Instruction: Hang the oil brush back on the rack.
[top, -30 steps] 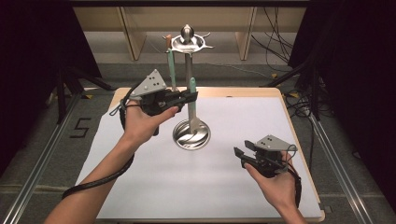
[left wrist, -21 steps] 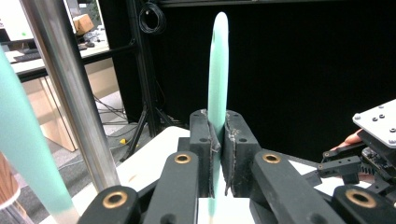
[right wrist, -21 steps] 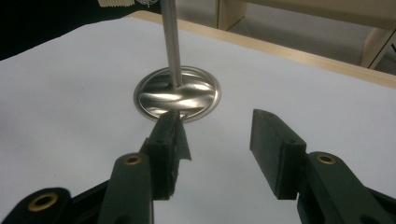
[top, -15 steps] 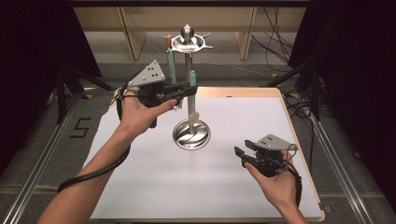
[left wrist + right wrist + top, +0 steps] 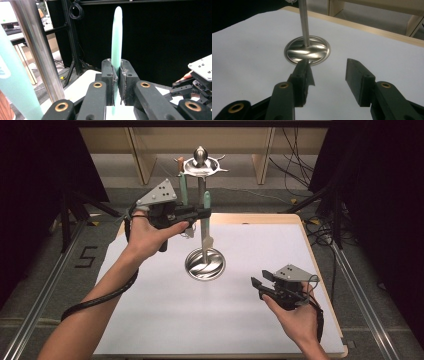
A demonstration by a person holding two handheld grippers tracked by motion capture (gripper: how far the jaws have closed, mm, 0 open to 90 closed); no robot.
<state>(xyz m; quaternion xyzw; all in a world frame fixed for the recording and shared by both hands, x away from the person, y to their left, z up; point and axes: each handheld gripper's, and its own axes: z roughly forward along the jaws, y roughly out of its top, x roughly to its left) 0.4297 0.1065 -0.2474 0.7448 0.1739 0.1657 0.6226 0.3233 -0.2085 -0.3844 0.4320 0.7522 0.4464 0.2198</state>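
A steel utensil stand rises from a round base point(image 5: 205, 265) on the white table, its pole point(image 5: 37, 50) topped by a hook ring point(image 5: 200, 166). My left gripper point(image 5: 202, 212) hovers beside the pole, shut on the handle of a mint-green utensil point(image 5: 206, 227) that stands upright with its pale end just above the base. In the left gripper view that handle point(image 5: 116, 37) is pinched between the pads. My right gripper point(image 5: 260, 287) rests low at the table's front right, open with nothing between its fingers; it point(image 5: 328, 72) faces the base point(image 5: 307, 51).
Another mint-green utensil point(image 5: 183, 190) and a brown wooden handle point(image 5: 180, 165) hang from the ring on the stand's left side. The table's wooden edge point(image 5: 310, 250) runs along the right. Dark curtains and cables surround the table.
My left hand has lifted the mint-green utensil a little higher alongside the pole. The right hand has stayed where it was.
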